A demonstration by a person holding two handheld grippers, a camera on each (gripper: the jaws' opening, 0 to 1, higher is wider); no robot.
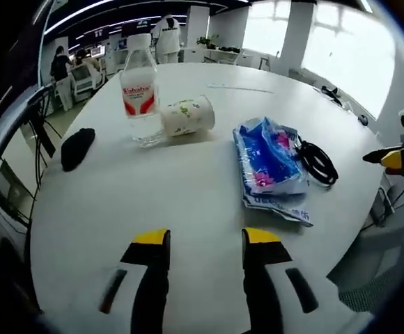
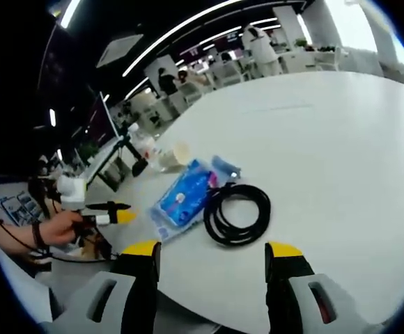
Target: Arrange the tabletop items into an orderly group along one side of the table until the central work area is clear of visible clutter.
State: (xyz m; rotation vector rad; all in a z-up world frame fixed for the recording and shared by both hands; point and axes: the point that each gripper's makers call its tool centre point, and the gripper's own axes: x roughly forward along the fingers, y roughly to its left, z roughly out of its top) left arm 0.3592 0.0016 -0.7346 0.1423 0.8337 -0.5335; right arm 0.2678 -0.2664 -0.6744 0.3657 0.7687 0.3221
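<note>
Left gripper hovers over the white bench, jaws parted, holding nothing. Right gripper likewise spread wide and empty, just short of the coiled black cable. Cable touches the blue packet. Beyond it, a paper cup lies on its side against the upright water bottle. Black cloth sits near the bench edge.
</note>
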